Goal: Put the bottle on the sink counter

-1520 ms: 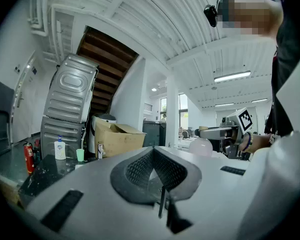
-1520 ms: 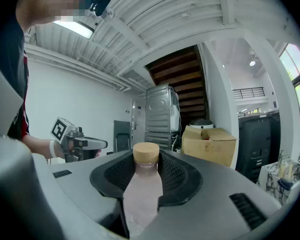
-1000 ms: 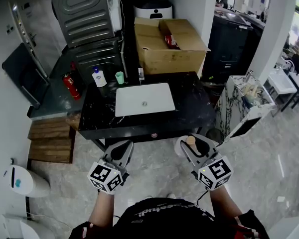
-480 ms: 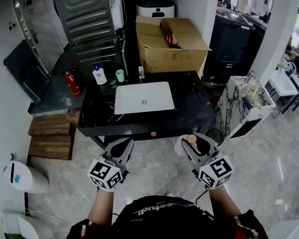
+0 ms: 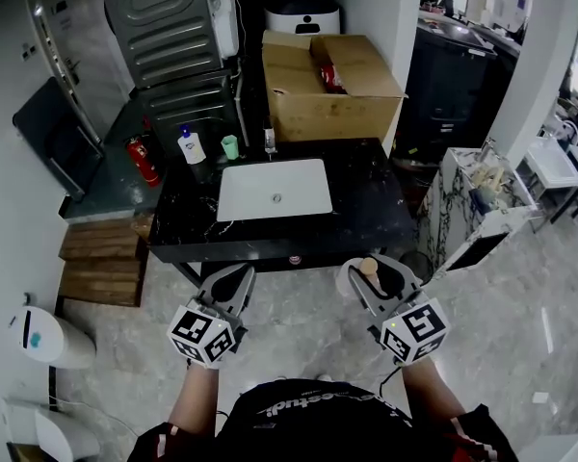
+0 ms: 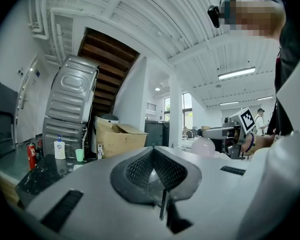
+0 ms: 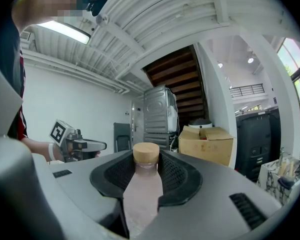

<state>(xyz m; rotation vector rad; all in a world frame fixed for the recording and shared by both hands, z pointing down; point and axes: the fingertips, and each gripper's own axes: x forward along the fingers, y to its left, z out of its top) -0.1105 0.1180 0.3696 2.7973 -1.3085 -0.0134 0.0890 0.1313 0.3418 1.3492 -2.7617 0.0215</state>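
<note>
A pale pink bottle [image 7: 142, 189] with a light wooden cap sits upright between the jaws of my right gripper [image 7: 146, 171], which is shut on it. From the head view the cap of the bottle [image 5: 368, 268] pokes out of the right gripper [image 5: 374, 279], held over the floor in front of the black sink counter [image 5: 366, 210]. My left gripper [image 5: 229, 285] hangs level with it at the left; its jaws [image 6: 154, 170] meet with nothing between them. A white basin [image 5: 275, 190] lies sunk in the counter's middle.
On the counter's back left stand a soap dispenser [image 5: 189, 146] and a green cup [image 5: 230, 146]. An open cardboard box [image 5: 328, 85] rises behind the counter. A red fire extinguisher [image 5: 142, 160] leans at the left, and a white marble stand [image 5: 467, 205] is at the right.
The counter has slid slightly lower and nearer in the head view. Both grippers keep their pose and the bottle stays held.
</note>
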